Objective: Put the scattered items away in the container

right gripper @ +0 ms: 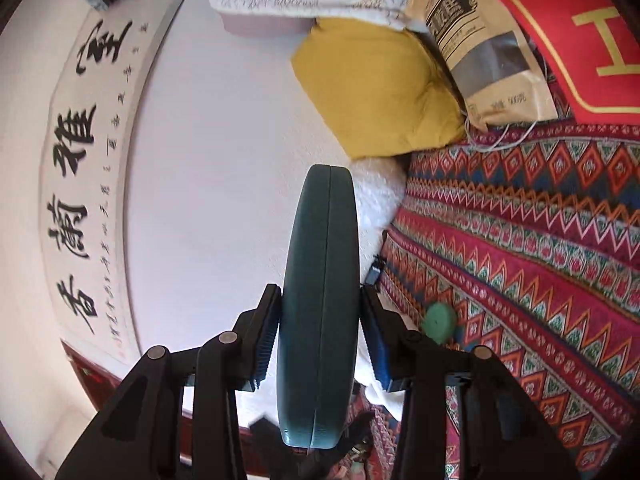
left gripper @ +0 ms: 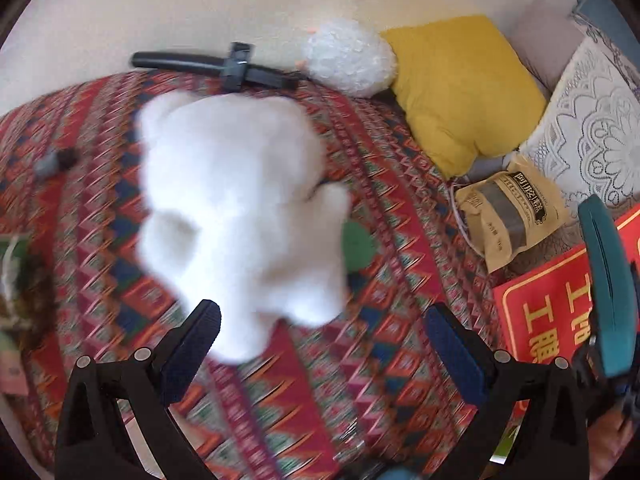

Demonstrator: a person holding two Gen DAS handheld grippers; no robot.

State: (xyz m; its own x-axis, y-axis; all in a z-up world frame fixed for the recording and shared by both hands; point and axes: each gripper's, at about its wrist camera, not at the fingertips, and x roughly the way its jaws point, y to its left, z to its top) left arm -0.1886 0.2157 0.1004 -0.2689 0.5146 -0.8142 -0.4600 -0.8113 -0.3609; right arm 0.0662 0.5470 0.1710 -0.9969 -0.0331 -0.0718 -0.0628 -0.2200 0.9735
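Note:
A white plush toy (left gripper: 236,216), blurred, fills the middle of the left wrist view above the patterned cloth (left gripper: 400,208). My left gripper (left gripper: 322,316) stands wide open below it; the toy's lower edge comes close to the left finger (left gripper: 196,340), and no pad presses on it. My right gripper (right gripper: 320,320) is shut on a teal oblong case (right gripper: 320,300), held upright between both pads and pointing level at the wall. That case (left gripper: 608,280) also shows at the right edge of the left wrist view. A small green round thing (left gripper: 356,246) (right gripper: 440,320) lies on the cloth.
A black rod-like tool (left gripper: 216,66), a bubble-wrap bundle (left gripper: 348,56), a yellow cushion (left gripper: 464,84), a lace cushion (left gripper: 592,120), a kraft paper bag (left gripper: 512,216) and a red sign (left gripper: 560,308) line the far and right sides. A calligraphy scroll (right gripper: 80,180) hangs on the wall.

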